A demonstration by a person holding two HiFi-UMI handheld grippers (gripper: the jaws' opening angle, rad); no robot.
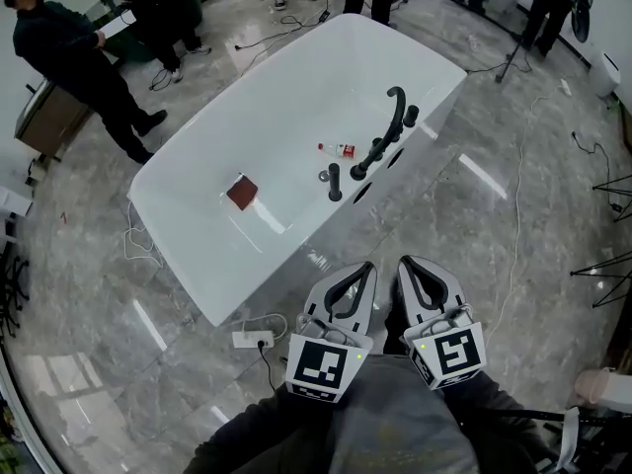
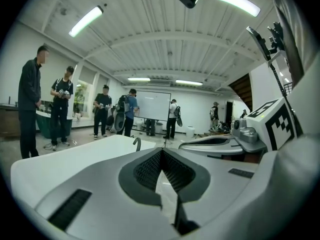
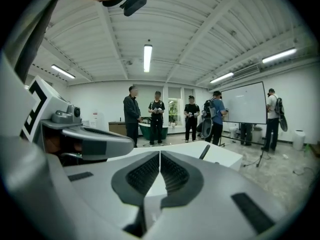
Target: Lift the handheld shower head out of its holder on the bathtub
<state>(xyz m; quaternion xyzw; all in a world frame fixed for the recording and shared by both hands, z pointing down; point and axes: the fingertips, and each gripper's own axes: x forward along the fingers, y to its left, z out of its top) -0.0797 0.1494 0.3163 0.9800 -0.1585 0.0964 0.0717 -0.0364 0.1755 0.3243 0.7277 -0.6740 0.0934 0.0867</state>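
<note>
- Head view shows the handheld shower head (image 1: 372,155) lying in its holder on the long rim of the bathtub (image 1: 434,69) that faces me, about midway along that edge, with nothing touching it.
- On the same rim a curved black spout (image 1: 396,107) stands toward the far corner with a black knob (image 1: 410,117) just beside it. A second knob (image 1: 335,182) stands on the near side of the shower head.
- Inside the tub a small bottle (image 1: 339,150) lies close under that rim, and a dark red square (image 1: 242,192) rests on the tub floor near the middle.
- My left gripper (image 1: 363,268) and right gripper (image 1: 408,262) sit side by side over the grey floor, apart from the rim and pointing toward it.
- Left gripper view: jaws clenched tip to tip, nothing between them.
- Right gripper view: jaws likewise pressed together and empty.
- A white power strip (image 1: 254,340) lies on the floor near the tub's near corner.
- People (image 1: 74,62) stand beyond the far side of the tub.
</note>
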